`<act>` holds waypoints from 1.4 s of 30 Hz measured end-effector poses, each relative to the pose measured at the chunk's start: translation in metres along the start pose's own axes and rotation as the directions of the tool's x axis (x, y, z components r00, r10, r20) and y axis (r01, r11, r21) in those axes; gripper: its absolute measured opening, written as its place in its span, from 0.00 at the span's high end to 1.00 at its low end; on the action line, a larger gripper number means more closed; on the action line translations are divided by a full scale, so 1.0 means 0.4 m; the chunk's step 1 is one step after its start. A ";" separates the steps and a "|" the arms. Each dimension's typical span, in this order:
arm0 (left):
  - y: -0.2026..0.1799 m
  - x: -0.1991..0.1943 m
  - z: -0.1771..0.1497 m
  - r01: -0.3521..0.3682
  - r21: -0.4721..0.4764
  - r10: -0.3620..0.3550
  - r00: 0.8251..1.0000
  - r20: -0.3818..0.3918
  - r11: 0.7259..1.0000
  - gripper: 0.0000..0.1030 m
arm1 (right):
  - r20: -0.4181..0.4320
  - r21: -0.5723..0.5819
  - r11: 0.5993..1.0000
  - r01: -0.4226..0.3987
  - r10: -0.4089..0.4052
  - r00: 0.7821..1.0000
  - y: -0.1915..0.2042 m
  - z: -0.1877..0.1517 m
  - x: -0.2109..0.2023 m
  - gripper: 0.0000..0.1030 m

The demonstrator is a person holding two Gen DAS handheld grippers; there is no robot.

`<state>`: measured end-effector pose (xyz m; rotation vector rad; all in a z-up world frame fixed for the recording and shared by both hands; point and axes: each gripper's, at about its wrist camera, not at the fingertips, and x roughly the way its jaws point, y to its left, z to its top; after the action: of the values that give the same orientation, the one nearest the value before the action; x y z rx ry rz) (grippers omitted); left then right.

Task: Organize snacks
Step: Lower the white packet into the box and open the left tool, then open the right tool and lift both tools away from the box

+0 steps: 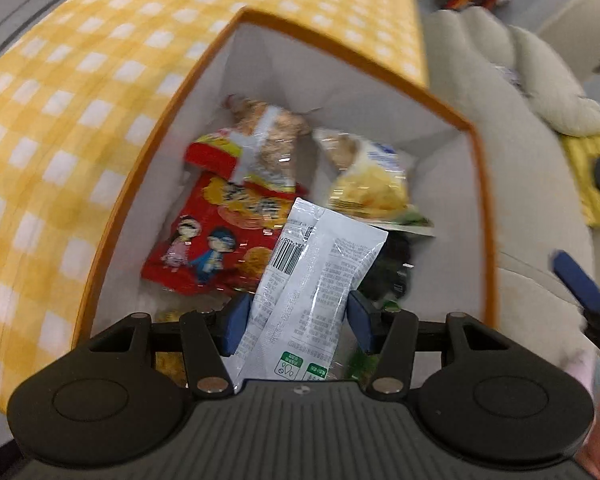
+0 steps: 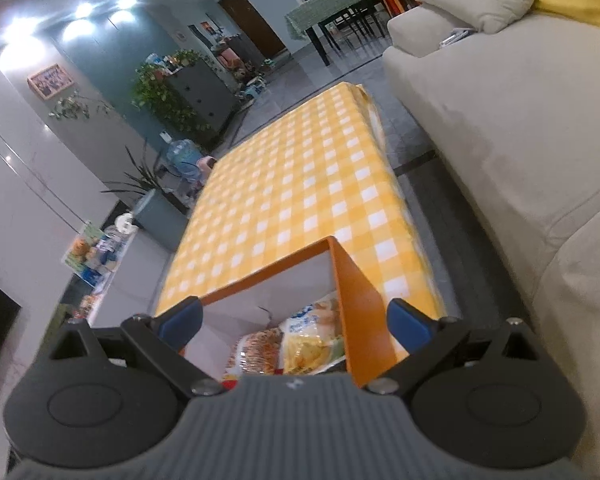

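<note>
The left gripper [image 1: 298, 322] fingers clamp a white printed plastic snack packet [image 1: 316, 276] above the orange-rimmed white-lined box [image 1: 482, 216], where a red cartoon snack bag [image 1: 212, 248] lies on the left. The right gripper [image 2: 296, 322] fingers are spread, empty, straddling the box's right wall on the yellow-checked surface [image 2: 300, 184].

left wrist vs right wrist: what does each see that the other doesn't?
Left wrist only: left gripper with jaws around a white packet, and a red snack bag low in the box.
Right wrist only: right gripper with jaws wide and nothing between them, room, plants, dining table.
Both: orange box, checked tablecloth, sofa, yellow chip bag.
</note>
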<state>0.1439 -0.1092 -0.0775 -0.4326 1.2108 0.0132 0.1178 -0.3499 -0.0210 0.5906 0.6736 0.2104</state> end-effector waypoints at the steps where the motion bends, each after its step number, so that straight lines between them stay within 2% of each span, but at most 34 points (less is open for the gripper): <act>1: -0.005 0.012 0.004 -0.020 -0.020 0.020 1.000 -0.003 1.000 0.41 | -0.002 0.002 1.000 -0.001 0.001 1.000 -0.001 0.003 0.005 0.07; 10: -0.038 0.070 0.039 -0.069 -0.033 0.070 0.998 0.011 0.997 0.41 | -0.040 0.030 1.000 -0.001 0.002 0.999 -0.022 0.002 0.034 0.07; 22: -0.072 0.102 0.063 -0.105 0.021 0.104 0.994 0.031 0.994 0.41 | -0.068 0.060 0.998 -0.006 0.010 0.998 -0.036 -0.006 0.051 0.07; 26: -0.094 0.105 0.057 -0.138 0.059 0.136 0.990 0.044 0.989 0.41 | -0.074 0.061 0.998 -0.003 0.008 0.997 -0.036 -0.006 0.052 0.07; 30: -0.099 0.104 0.059 -0.138 0.084 0.133 0.989 0.059 0.987 0.37 | -0.071 0.060 0.998 0.003 0.002 0.998 -0.036 -0.005 0.046 0.07; 31: -0.099 0.102 0.061 -0.133 0.098 0.128 0.990 0.057 0.986 0.30 | -0.071 0.063 0.998 0.007 -0.003 0.997 -0.038 -0.004 0.047 0.07; 34: -0.103 0.083 0.066 -0.109 0.140 0.105 0.994 0.039 0.984 0.20 | -0.073 0.065 0.998 0.025 -0.021 0.997 -0.042 -0.004 0.044 0.07; 37: -0.105 0.037 0.063 -0.105 0.136 0.097 0.993 0.060 0.985 0.14 | -0.063 0.067 0.997 0.042 -0.038 0.997 -0.041 -0.005 0.031 0.07; 42: -0.120 -0.086 0.034 -0.056 0.224 0.032 0.993 0.112 0.973 0.14 | -0.018 0.082 0.993 0.081 -0.079 0.997 -0.029 0.002 -0.011 0.03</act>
<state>0.1552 -0.1415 -0.0273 -0.2025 1.1006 -0.0627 0.1148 -0.3612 -0.0249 0.6402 0.7214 0.1127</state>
